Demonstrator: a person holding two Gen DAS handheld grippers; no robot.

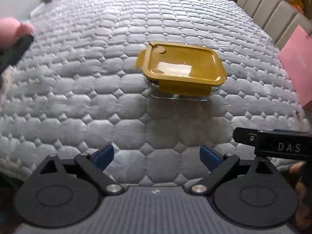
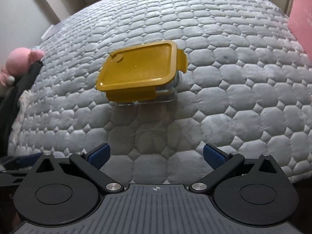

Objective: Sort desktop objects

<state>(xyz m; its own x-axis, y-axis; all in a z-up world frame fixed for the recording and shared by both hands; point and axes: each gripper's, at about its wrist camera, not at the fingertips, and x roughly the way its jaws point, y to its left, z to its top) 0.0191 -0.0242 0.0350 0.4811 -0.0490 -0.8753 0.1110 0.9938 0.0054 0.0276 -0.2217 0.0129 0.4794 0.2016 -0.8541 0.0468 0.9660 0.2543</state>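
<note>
A glass food container with a mustard-yellow snap lid [image 1: 182,66] sits on the grey quilted mattress [image 1: 97,89]; it also shows in the right wrist view [image 2: 139,74]. Its side flaps stand out loose; the front flap hangs down. My left gripper [image 1: 157,157] is open and empty, well short of the container. My right gripper [image 2: 157,156] is open and empty, also short of it. The body of the right gripper [image 1: 273,144] shows at the right edge of the left wrist view.
A pink bag [image 1: 298,64] stands at the mattress's right edge, also in the right wrist view [image 2: 302,19]. A pink plush toy [image 2: 21,62] and a dark object [image 2: 21,89] lie at the left edge. A padded headboard [image 1: 269,13] is at the back right.
</note>
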